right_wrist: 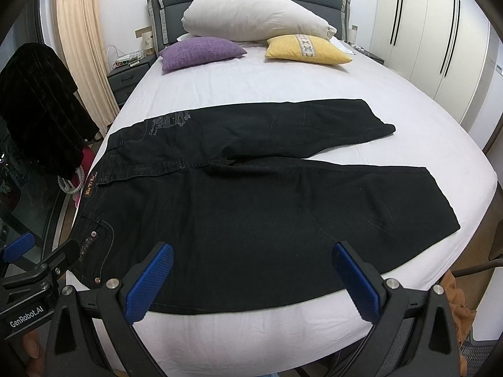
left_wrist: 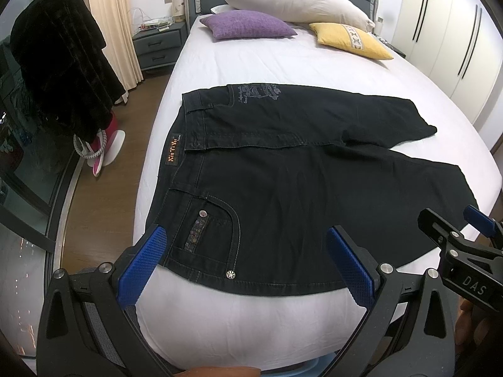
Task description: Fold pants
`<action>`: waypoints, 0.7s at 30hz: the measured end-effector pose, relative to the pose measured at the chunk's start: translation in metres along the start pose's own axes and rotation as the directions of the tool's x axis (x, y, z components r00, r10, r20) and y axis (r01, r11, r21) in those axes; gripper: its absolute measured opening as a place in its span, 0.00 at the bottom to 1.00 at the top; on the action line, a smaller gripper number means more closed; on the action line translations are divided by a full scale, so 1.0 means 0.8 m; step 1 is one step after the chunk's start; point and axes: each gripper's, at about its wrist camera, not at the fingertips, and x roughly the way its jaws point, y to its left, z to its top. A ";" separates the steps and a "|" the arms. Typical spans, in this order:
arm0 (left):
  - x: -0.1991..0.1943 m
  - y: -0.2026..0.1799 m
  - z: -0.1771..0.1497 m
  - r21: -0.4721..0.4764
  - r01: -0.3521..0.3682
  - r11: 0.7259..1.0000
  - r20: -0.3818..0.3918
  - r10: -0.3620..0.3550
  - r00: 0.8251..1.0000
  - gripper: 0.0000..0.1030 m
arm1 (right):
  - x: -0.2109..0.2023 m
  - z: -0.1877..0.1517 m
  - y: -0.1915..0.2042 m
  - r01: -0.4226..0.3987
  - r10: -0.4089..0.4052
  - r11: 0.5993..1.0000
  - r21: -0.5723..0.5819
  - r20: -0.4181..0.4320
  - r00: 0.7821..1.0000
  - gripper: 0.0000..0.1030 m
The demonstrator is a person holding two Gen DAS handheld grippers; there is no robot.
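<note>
Pants (right_wrist: 251, 194) black, spread flat across white bed (right_wrist: 283, 75), mid-frame, waistband at left, legs toward right. Left gripper (left_wrist: 248, 264) and right gripper (right_wrist: 251, 276) both spread wide, gripping nothing, hovering at near edge.

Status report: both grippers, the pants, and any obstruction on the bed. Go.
Left gripper open, empty, over the waist pocket. Right gripper open, empty, over the near leg. Black pants flat, unfolded, legs spread. Cushions at the headboard, apart from the pants.

The black pants (left_wrist: 283, 188) lie flat and unfolded across the bed (left_wrist: 251, 59), near its foot edge, with the waistband toward the left edge and the two legs spread apart toward the right edge.
</note>
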 end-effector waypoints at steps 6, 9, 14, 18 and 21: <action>0.000 0.000 -0.002 0.001 -0.001 1.000 -0.001 0.001 1.000 1.00 | 0.001 -0.003 0.001 0.000 0.000 1.000 0.000 -0.001 1.000 1.00; 0.000 0.000 -0.001 0.002 -0.001 1.000 -0.001 0.001 1.000 1.00 | 0.002 -0.005 0.002 0.000 0.000 1.000 0.000 -0.001 1.000 1.00; 0.000 0.000 -0.001 0.003 -0.002 1.000 -0.002 0.002 1.000 1.00 | 0.002 -0.004 0.001 0.000 0.000 1.000 0.000 -0.003 1.000 1.00; 0.000 -0.001 -0.001 0.003 -0.002 1.000 -0.002 0.002 1.000 1.00 | 0.002 -0.004 0.001 0.000 0.000 1.000 0.000 -0.004 1.000 1.00; 0.000 -0.001 -0.001 0.002 -0.002 1.000 -0.002 0.002 1.000 1.00 | 0.002 -0.003 0.000 -0.001 0.001 1.000 0.000 -0.005 1.000 1.00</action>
